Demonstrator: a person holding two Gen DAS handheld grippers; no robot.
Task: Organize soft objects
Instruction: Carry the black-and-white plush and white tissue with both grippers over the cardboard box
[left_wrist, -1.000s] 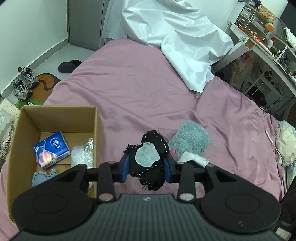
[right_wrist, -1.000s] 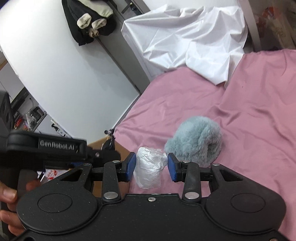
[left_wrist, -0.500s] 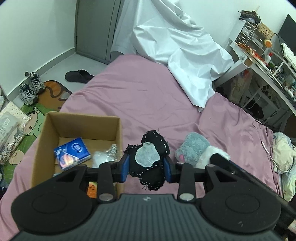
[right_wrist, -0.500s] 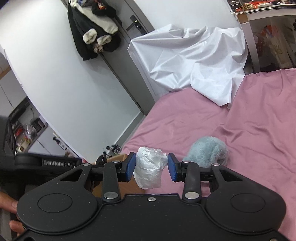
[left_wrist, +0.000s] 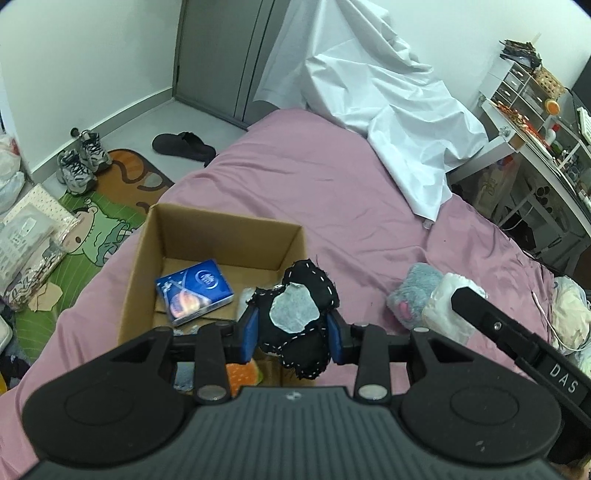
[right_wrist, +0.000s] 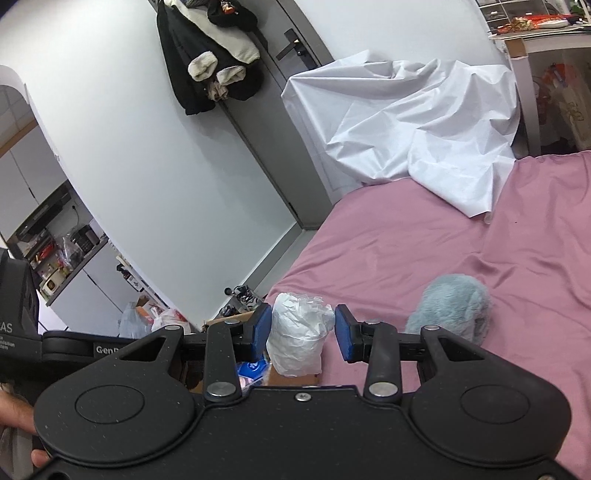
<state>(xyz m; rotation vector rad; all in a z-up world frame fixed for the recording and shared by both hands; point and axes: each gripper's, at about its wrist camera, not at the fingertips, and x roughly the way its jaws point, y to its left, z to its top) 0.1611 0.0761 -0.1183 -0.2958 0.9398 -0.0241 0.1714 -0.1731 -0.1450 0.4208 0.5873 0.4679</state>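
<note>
Nearest in the left wrist view: left gripper (left_wrist: 291, 334) closed on a black stitched cloth toy (left_wrist: 297, 317) with a pale patch, blue fingers (left_wrist: 251, 334) pressed into both of its sides. Held above the near right corner of the cardboard box (left_wrist: 140, 266), the open inside lying ahead and to the left of the fingers; judged a short carry leftward before letting go.

In the right wrist view: right gripper (right_wrist: 302, 334) around a crumpled white bundle (right_wrist: 298, 338), upright between the fingers, left finger against it, right finger (right_wrist: 343, 338) showing a sliver of gap, so grip loose at best. Box edge just visible below and to the left, so left gripper judged nearer the drop.

Inside the box: a blue packet (left_wrist: 194, 291), something clear and crinkly beside it, an orange-and-green item at the near wall.

Farther right on the pink bed (left_wrist: 332, 206): a grey fluffy toy (right_wrist: 450, 308), not yet collected. Beyond, a white sheet (left_wrist: 388, 110).
</note>
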